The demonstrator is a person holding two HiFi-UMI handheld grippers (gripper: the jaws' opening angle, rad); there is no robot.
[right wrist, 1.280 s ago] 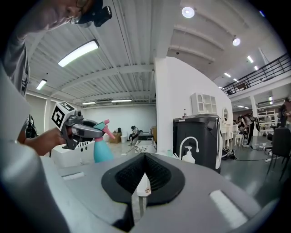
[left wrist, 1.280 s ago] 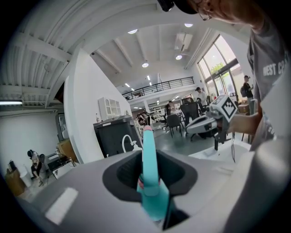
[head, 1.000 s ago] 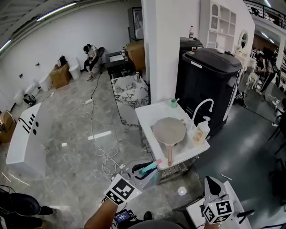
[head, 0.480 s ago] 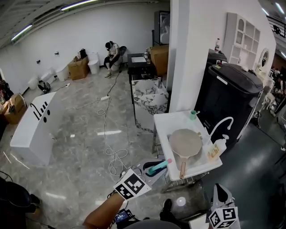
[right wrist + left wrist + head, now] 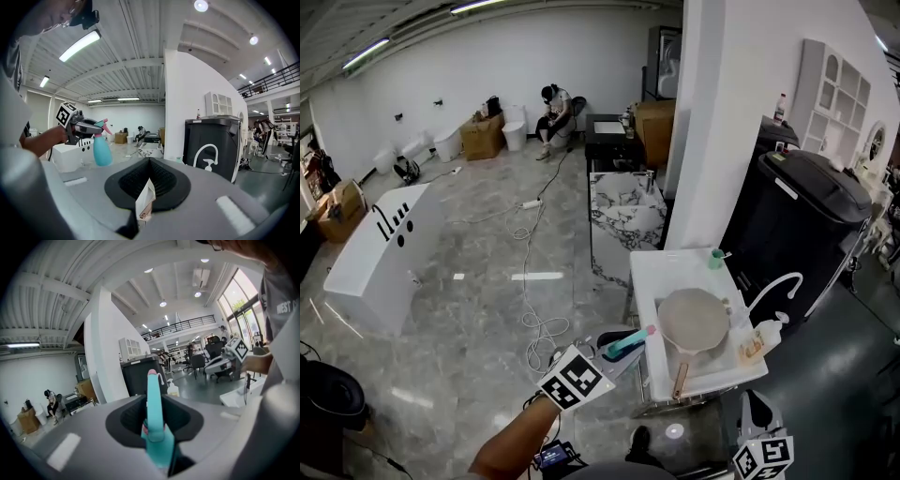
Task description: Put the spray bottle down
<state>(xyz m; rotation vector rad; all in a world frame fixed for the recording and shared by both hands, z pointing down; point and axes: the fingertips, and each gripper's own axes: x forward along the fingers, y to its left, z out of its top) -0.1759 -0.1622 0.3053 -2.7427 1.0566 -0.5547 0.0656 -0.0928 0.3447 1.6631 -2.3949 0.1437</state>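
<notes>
My left gripper point(image 5: 617, 349) is shut on the head of a teal spray bottle point(image 5: 629, 339) with a pink nozzle, held in the air just left of the white sink stand point(image 5: 661, 272). In the left gripper view the teal trigger head point(image 5: 153, 420) stands upright between the jaws. The right gripper view shows the bottle point(image 5: 102, 148) hanging below the left gripper point(image 5: 84, 126). My right gripper point(image 5: 755, 412) sits at the bottom right, in front of the stand. It is shut on a small white packet point(image 5: 145, 202).
A round beige pan point(image 5: 694, 320) with a wooden handle lies on the stand, beside a curved white tap point(image 5: 774, 285), a soap bottle point(image 5: 757, 341) and a green cup point(image 5: 715, 259). A black cabinet point(image 5: 807, 217) stands behind. Cables point(image 5: 540, 328) and a white bathtub point(image 5: 380, 251) are to the left.
The view has swung, and the sink stand now sits further right and lower. Both grippers travelled along with it, the left still holding the bottle. The right gripper sits lower in the picture.
</notes>
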